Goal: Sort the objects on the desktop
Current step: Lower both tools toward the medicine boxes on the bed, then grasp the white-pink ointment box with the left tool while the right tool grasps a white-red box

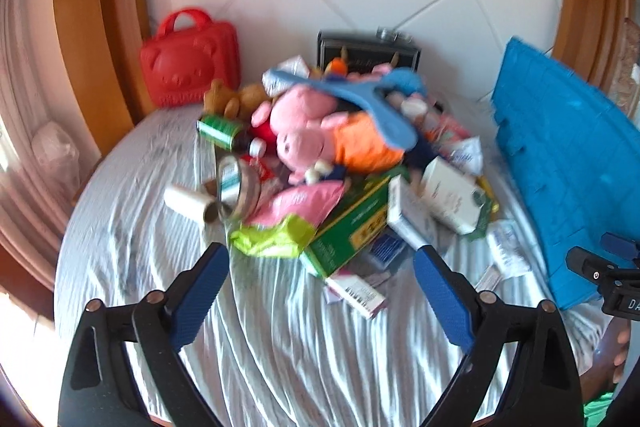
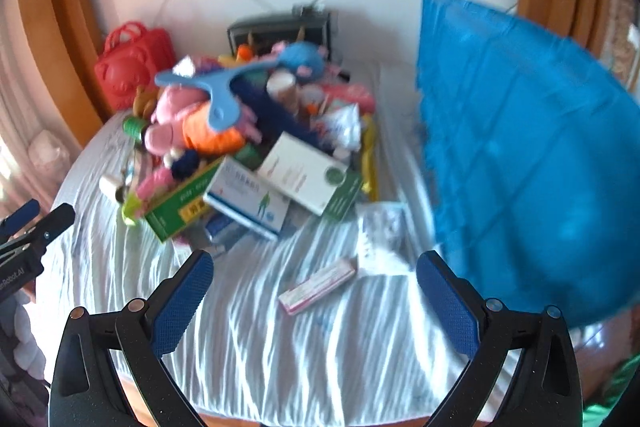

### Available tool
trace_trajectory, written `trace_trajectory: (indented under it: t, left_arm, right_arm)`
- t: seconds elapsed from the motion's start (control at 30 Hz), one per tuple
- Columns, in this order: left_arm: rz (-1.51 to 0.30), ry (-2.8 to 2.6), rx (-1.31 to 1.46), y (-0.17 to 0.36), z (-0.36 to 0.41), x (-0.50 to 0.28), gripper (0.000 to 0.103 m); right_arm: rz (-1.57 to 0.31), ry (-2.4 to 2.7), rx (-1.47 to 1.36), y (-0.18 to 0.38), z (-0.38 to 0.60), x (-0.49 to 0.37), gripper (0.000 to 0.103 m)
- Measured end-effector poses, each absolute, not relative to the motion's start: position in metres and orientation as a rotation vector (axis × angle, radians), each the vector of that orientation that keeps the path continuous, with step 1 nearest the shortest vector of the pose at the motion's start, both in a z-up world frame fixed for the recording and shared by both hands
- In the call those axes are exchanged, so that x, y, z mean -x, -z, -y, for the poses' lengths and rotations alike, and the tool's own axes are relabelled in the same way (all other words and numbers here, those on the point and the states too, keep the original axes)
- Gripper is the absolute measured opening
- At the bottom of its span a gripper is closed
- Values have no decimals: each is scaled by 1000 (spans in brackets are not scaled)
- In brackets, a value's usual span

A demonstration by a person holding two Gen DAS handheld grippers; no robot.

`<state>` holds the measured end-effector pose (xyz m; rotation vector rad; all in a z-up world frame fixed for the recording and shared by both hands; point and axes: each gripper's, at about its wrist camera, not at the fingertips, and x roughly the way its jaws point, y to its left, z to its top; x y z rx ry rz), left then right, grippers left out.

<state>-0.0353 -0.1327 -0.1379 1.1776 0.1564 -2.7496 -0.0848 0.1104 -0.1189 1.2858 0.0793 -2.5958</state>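
Note:
A jumbled heap lies on a table under a white striped cloth [image 1: 256,311]. On top is a pink pig plush [image 1: 308,129] [image 2: 176,119] with a blue hanger [image 1: 360,95] [image 2: 218,87] across it. At the heap's front are a green box [image 1: 352,227] [image 2: 180,205], white medicine boxes [image 1: 452,199] [image 2: 300,173], a tape roll [image 1: 236,187] and a small pink-striped box [image 2: 318,285]. My left gripper [image 1: 320,259] is open just short of the green box. My right gripper [image 2: 314,267] is open over the small striped box. Neither holds anything.
A red bear-shaped case [image 1: 190,61] [image 2: 134,67] leans on the wall at the back left. A dark box [image 1: 368,51] stands behind the heap. A large blue crate [image 1: 560,163] [image 2: 532,155] fills the right side. Bare cloth lies in front of the heap.

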Motion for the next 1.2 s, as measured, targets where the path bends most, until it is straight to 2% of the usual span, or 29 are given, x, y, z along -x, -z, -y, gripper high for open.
trace_trajectory:
  t: [0.17, 0.27, 0.3, 0.37, 0.4, 0.53, 0.63, 0.73, 0.77, 0.8, 0.9, 0.97, 1.03, 1.2]
  left_arm:
    - [-218, 2603, -1353, 199, 138, 64, 92]
    - [-237, 2541, -1438, 228, 131, 83, 80]
    - [-239, 2525, -1460, 236, 129, 87, 80]
    - [-223, 2484, -1499, 253, 120, 97, 80]
    - [-213, 2470, -1508, 260, 116, 101, 80]
    - [-214, 2433, -1528, 283, 107, 116, 80]
    - [-229, 2423, -1586, 299, 106, 124, 66]
    - [-270, 2441, -1642, 309, 112, 119, 49]
    - [-243, 2437, -1658, 311, 114, 115, 37]
    - [-215, 2435, -1668, 312, 116, 110, 31]
    - [-201, 2444, -1686, 313, 129, 92, 30]
    - [-183, 2448, -1690, 313, 139, 78, 30]
    - [-171, 2463, -1701, 312, 146, 66, 30]
    - [-154, 2497, -1700, 307, 150, 49, 30]
  right_arm:
    - [-104, 2485, -1453, 184, -105, 121, 103]
    - [-118, 2418, -1552, 218, -107, 137, 102]
    - [-127, 2404, -1571, 226, -107, 140, 100]
    - [-142, 2378, -1599, 239, -107, 145, 85]
    - [-146, 2362, -1621, 245, -107, 148, 82]
    - [-153, 2326, -1678, 265, -111, 158, 80]
    - [-125, 2297, -1736, 275, -114, 160, 80]
    - [-89, 2278, -1766, 281, -113, 159, 80]
    - [-56, 2275, -1772, 283, -113, 159, 80]
    - [-40, 2276, -1776, 284, -112, 159, 80]
    - [-32, 2286, -1785, 289, -102, 158, 78]
    - [-48, 2283, -1808, 296, -94, 156, 42]
    - [-89, 2311, -1797, 295, -90, 151, 29]
    - [-149, 2268, -1782, 290, -92, 132, 28]
